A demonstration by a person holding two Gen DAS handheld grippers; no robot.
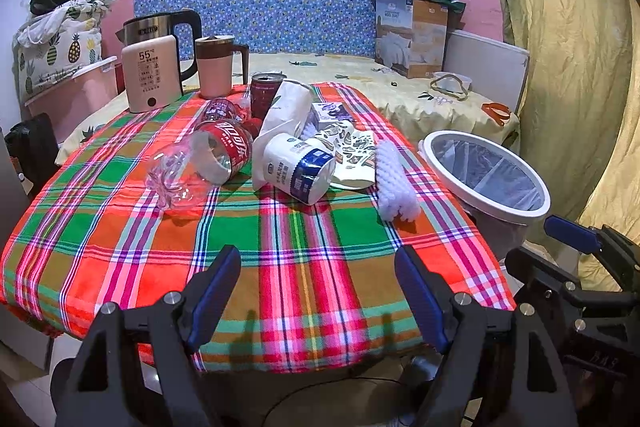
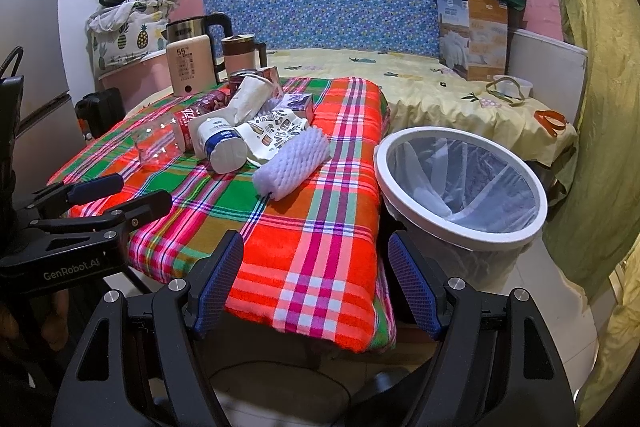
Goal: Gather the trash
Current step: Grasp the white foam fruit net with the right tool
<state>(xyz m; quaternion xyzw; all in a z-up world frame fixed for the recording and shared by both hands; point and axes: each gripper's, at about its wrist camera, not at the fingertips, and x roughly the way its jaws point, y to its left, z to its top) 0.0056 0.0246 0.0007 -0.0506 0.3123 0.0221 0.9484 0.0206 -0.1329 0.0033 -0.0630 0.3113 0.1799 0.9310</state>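
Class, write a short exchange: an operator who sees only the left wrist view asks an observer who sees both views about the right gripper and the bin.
Operator: Is the right gripper holding anything?
Observer: No. The right gripper is open, with only the tablecloth showing between its fingers.
Operator: What does the bin stand on?
Observer: The bin stands on the tiled floor, beside the tablecloth's right edge.

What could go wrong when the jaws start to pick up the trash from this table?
1. The clear crushed plastic bottle lies on its side and may roll or slip from the grip.
2. The white foam net sleeve is soft and may squash.
3. The white-rimmed lined trash bin stands beside the table, so a piece dropped early could miss it.
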